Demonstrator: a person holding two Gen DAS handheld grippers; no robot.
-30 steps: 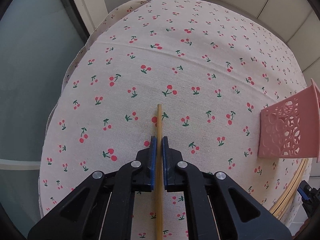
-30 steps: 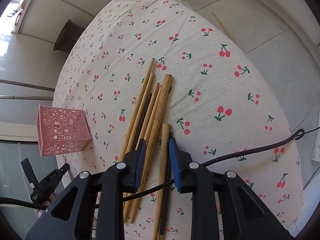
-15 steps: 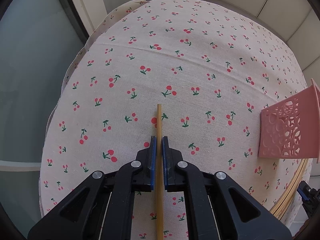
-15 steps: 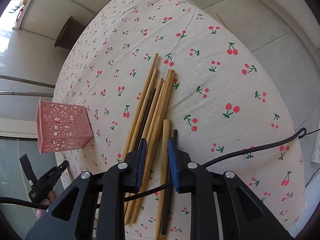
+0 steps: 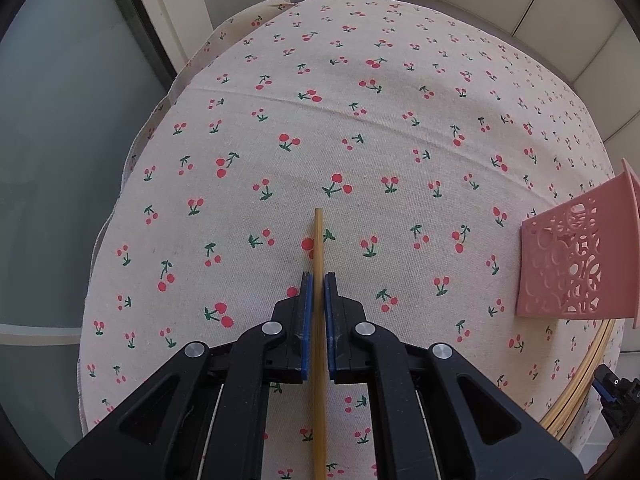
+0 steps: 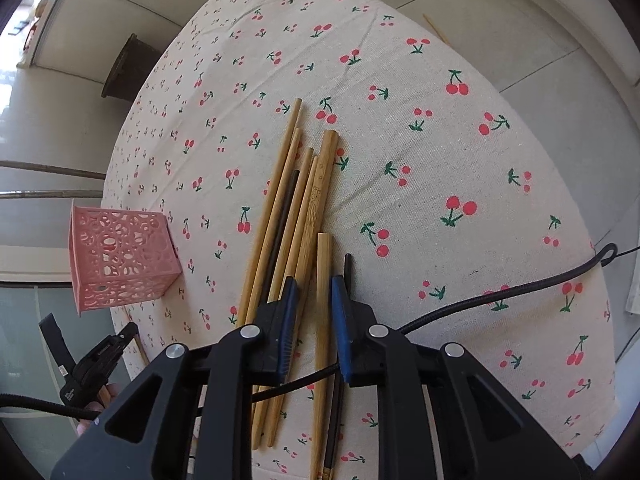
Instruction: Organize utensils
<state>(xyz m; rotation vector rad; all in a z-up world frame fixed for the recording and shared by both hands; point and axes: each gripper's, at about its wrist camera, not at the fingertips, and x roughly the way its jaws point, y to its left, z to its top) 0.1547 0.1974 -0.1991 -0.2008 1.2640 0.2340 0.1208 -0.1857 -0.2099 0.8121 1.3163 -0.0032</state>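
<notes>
My left gripper is shut on a single bamboo chopstick that sticks forward past the blue pads, above the cherry-print tablecloth. The pink cut-out holder stands to its right. In the right wrist view, a pile of bamboo and dark chopsticks lies on the cloth. My right gripper is open, its jaws on either side of one thick bamboo chopstick in the pile. The holder stands to the left of the pile, and the left gripper shows at lower left.
The round table's edge curves close on all sides, with tiled floor beyond. A black cable crosses the cloth to the right of the pile. A glass door is at the left. A thin stick lies on the floor.
My right gripper has moved forward along the pile, its jaws now further up the thick chopstick. The left gripper and its chopstick have barely moved.
</notes>
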